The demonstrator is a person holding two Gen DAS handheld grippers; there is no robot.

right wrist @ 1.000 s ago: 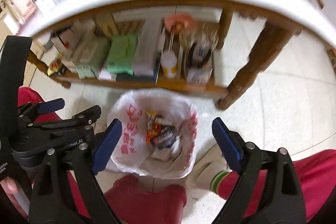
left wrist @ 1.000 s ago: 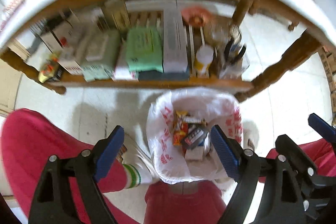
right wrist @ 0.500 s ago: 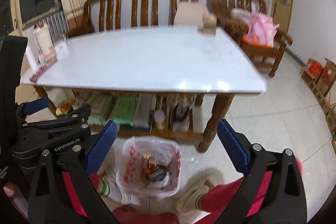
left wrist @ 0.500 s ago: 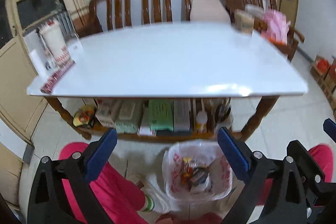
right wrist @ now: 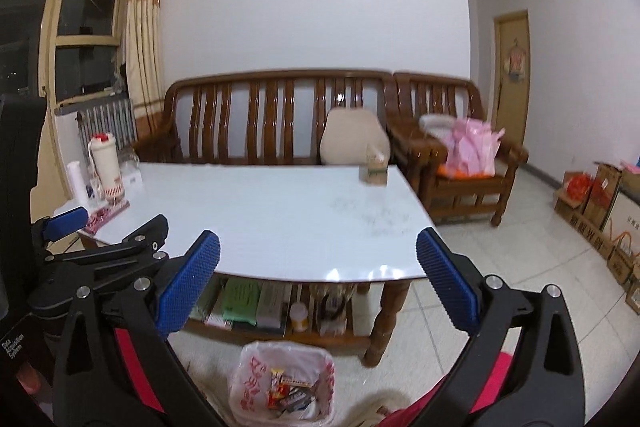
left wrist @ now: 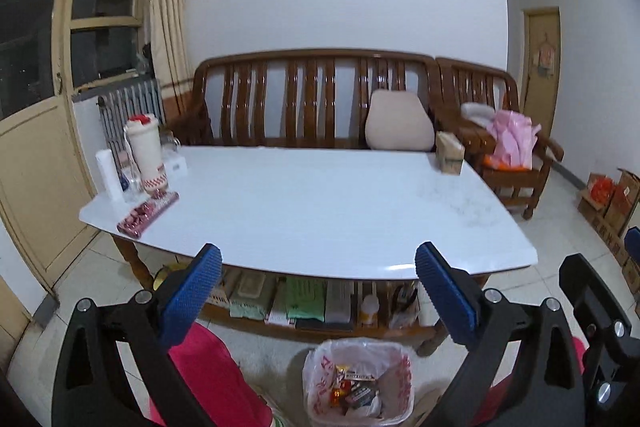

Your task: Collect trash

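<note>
Both views have swung up from the trash bag (left wrist: 357,383) on the floor to the white desk (left wrist: 312,211). The left hand-held gripper (left wrist: 318,293) and right hand-held gripper (right wrist: 318,287) hang spread apart and empty, likely scanning for remaining wrappers; the bag sits below the desk's near edge.

A white-topped table (left wrist: 312,211) fills the middle. At its 9 o'clock corner stand a cream thermos jug with a red lid (left wrist: 145,151), a white cylinder (left wrist: 109,175) just beside it, and a long packet of red sweets (left wrist: 148,211) at the edge. At 1 o'clock on the top sits a small carton (left wrist: 450,157). Behind, toward 12 o'clock, runs a slatted wooden bench (left wrist: 312,99) with a beige cushion (left wrist: 398,127). At 2 o'clock a wooden armchair (left wrist: 516,171) holds a pink plastic bag (left wrist: 514,143). Under the tabletop a shelf (left wrist: 320,323) carries a green pack (left wrist: 306,301) and a small white bottle (left wrist: 369,307). Cardboard boxes (right wrist: 592,203) line the 3 o'clock wall.
</note>
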